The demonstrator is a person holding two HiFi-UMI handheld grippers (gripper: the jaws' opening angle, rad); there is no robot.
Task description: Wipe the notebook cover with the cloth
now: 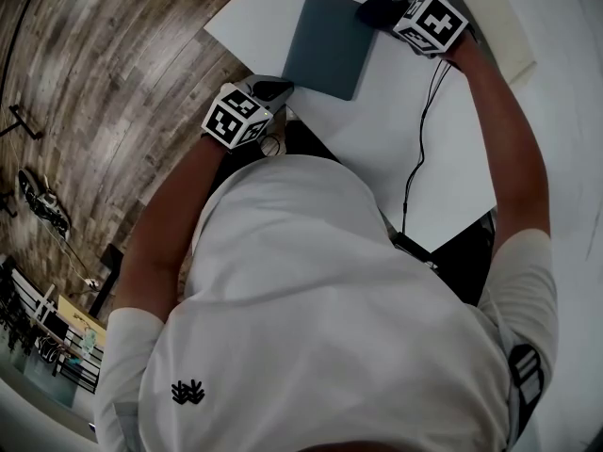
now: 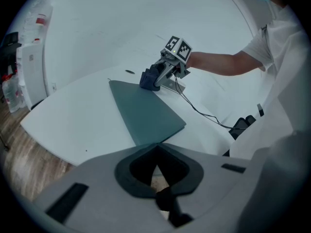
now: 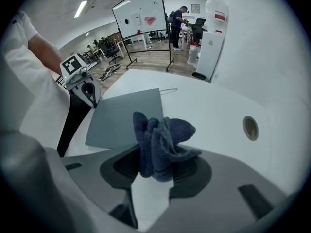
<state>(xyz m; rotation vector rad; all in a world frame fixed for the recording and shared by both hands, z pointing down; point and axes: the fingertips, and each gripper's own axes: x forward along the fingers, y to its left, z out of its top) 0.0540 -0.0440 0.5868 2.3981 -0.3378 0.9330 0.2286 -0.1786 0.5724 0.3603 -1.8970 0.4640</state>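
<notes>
Two tools flank the flat slate-grey notebook [image 1: 330,40] on the white counter [image 1: 415,149]: the right tool [image 3: 160,166] clamps a bunched dark-blue cloth [image 3: 163,140] at its far corner, while the left tool [image 2: 156,147], seemingly clenched empty, sits at its near corner.

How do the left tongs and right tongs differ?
The right tongs grip the bunched dark cloth; the left tongs are shut, empty. The right tongs sit at the notebook's far right corner, the left tongs by its near left corner. Both are at the notebook's edge.
</notes>
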